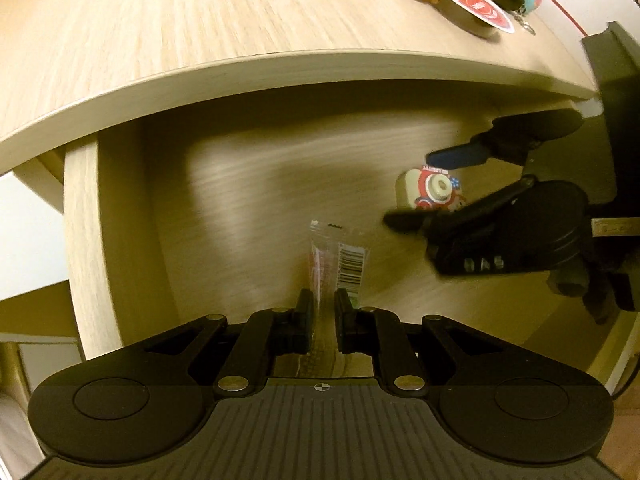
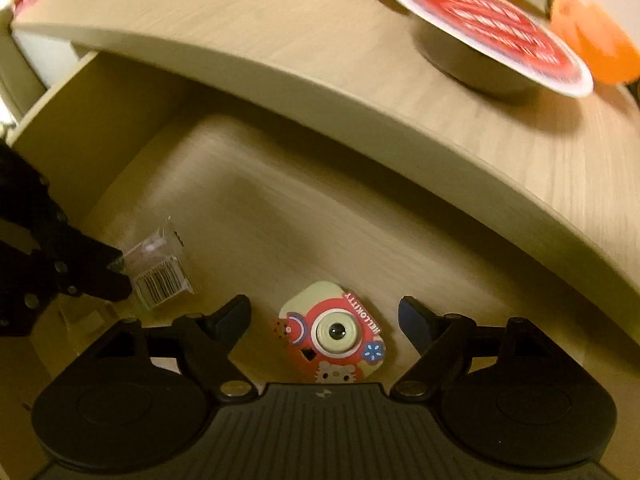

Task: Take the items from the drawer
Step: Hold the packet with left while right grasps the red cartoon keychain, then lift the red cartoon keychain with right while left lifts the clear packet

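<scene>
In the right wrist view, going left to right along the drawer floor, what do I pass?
left gripper shut on the clear packet → clear packet → toy camera, lying between the open fingers of the right gripper.

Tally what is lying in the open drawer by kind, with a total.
Clear plastic packet with barcode, pinched in the left claw: 1
Toy camera, red and cream, between the open fingers of the right claw: 1
Total: 2
</scene>
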The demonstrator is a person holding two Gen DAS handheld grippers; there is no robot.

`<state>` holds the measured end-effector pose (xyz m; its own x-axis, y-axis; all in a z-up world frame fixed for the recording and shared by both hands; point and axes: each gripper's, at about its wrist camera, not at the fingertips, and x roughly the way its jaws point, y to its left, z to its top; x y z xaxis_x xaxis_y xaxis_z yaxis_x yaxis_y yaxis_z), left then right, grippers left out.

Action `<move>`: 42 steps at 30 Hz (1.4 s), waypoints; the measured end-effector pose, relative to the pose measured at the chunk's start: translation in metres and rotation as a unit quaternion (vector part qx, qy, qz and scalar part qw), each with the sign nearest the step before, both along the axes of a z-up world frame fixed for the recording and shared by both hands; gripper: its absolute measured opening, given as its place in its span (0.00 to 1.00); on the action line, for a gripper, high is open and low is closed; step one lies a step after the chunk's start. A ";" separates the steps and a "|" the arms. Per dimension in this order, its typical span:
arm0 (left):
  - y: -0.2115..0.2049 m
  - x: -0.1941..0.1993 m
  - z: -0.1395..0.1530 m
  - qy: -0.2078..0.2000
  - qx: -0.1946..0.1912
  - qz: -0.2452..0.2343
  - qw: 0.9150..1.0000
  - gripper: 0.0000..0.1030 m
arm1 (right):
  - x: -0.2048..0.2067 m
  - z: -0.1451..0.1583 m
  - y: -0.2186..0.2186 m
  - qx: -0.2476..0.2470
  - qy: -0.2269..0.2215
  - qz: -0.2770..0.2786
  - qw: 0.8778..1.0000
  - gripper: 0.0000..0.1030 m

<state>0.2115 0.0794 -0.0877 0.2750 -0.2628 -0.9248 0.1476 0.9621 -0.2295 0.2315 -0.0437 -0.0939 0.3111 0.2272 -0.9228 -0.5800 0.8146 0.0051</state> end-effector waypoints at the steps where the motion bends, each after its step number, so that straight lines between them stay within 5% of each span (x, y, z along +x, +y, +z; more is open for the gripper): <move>1: 0.000 -0.001 0.000 0.002 -0.001 -0.001 1.000 0.13 | 0.001 0.002 -0.001 0.001 -0.004 -0.003 1.000 0.57; 13: -0.010 -0.012 0.001 0.001 0.004 -0.031 1.000 0.13 | -0.009 0.015 -0.015 -0.013 0.006 -0.051 0.999 0.47; 24: -0.015 -0.033 0.034 -0.045 -0.027 -0.059 0.997 0.10 | -0.069 0.060 -0.037 0.003 -0.056 -0.121 0.991 0.47; 28: -0.013 -0.034 0.066 -0.077 -0.060 -0.062 0.993 0.08 | -0.088 0.082 -0.053 0.037 -0.070 -0.167 0.983 0.47; 31: -0.004 -0.023 0.126 -0.144 -0.090 -0.068 0.983 0.07 | -0.082 0.126 -0.079 0.077 -0.094 -0.201 0.972 0.47; 37: 0.006 0.018 0.241 -0.292 -0.113 -0.057 0.948 0.07 | -0.068 0.229 -0.100 0.111 -0.230 -0.218 0.942 0.47; 42: -0.012 0.040 0.238 -0.297 -0.075 -0.118 0.945 0.07 | -0.034 0.257 -0.100 0.092 -0.269 -0.209 0.936 0.47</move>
